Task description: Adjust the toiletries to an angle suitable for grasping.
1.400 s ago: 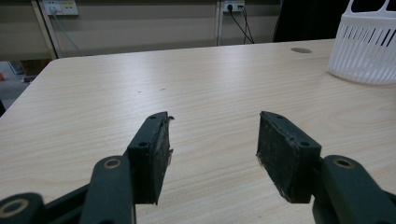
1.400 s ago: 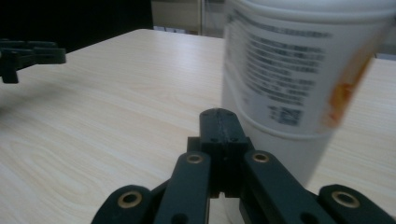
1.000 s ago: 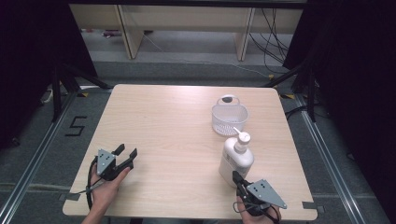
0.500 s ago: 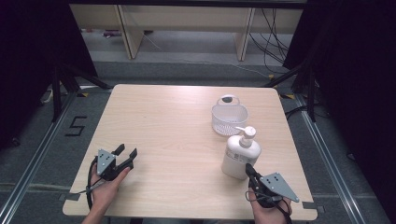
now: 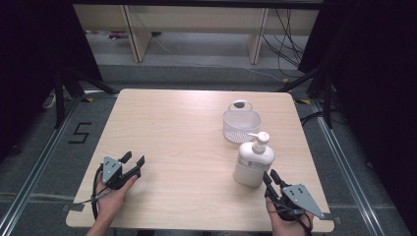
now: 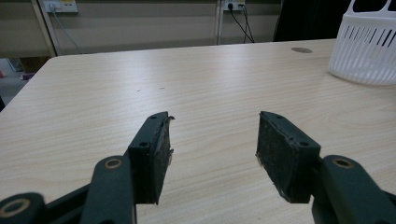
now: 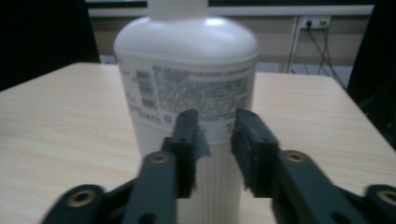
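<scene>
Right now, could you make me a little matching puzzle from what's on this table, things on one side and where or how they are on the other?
Things:
1. pump bottle
2. white basket
3. left gripper
4. right gripper

Places or states:
A. at the table's near left, jaws wide apart over bare wood
B. farthest back, behind the bottle
C. standing upright, just ahead of two narrow jaws
D. at the table's near right, pointed at the bottle, jaws have just been opening

Pairs: 1-C, 2-B, 3-A, 4-D

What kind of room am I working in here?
Probably a lab recording station, not a home. The wooden table stands between black curtains, the floor bears a taped number 5, and loose cables run beneath a bench behind. A pump bottle and white basket look like test props.
</scene>
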Tool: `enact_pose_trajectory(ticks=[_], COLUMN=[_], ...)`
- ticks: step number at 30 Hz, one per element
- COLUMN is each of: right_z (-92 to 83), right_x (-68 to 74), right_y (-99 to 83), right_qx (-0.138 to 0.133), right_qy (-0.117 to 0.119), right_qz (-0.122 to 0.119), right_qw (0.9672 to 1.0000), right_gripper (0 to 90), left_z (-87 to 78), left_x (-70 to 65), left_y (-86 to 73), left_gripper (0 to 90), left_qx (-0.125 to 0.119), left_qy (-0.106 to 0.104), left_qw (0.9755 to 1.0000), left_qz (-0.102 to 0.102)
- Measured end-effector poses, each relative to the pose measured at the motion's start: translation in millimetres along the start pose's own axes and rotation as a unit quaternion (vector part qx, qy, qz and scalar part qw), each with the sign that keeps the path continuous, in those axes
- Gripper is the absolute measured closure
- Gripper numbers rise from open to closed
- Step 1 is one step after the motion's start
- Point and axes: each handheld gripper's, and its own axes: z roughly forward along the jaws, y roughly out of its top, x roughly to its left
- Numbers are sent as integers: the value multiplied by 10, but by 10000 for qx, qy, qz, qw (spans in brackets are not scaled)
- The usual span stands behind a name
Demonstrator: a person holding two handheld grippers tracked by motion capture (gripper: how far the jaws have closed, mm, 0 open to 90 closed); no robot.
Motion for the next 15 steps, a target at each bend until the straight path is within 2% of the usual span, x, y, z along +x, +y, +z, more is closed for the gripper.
enact_pose_trajectory(ticks=[2,3,4,5,6,7,8,9,10,12,13,15], right_z=[-42,-42,-70,-70,-81,-85,-91,-92,-94,-75,-77,-63], right_x=[-18,-18,-33,-33,-29,-43,-45,-38,-39,-38,-28,-13], right_y=[34,34,61,61,77,84,86,81,82,77,85,91], right_qx=[-112,-112,-244,-244,-348,-368,-370,-385,-311,-401,-336,-357], right_qy=[-123,-123,-157,-157,-172,-189,-232,-258,-270,-228,-309,-281], right_qz=[-13,-13,15,15,83,-11,-40,17,9,27,-15,10], right_qw=[9999,9999,9996,9996,9992,9991,9990,9989,9991,9989,9990,9990], right_gripper=[607,607,548,548,502,492,483,474,467,462,448,442], left_z=[4,4,2,2,0,10,9,9,8,11,5,3], left_x=[-6,-6,-9,-9,-9,-6,-7,-6,-6,-8,-14,-15], left_y=[1,1,0,0,-3,-9,-8,-7,-7,-8,-7,-7], left_gripper=[437,437,437,436,435,435,435,435,435,435,437,437], left_qx=[2,2,-16,-16,-49,-135,-116,-113,-113,-138,-117,-111], left_qy=[2,2,-2,-2,-16,-46,-32,-42,-41,-57,-51,-44], left_qw=[10000,10000,10000,10000,10000,9999,9999,9999,9999,9999,9999,9999], left_qz=[0,0,8,8,6,2,-5,-1,0,4,46,64])
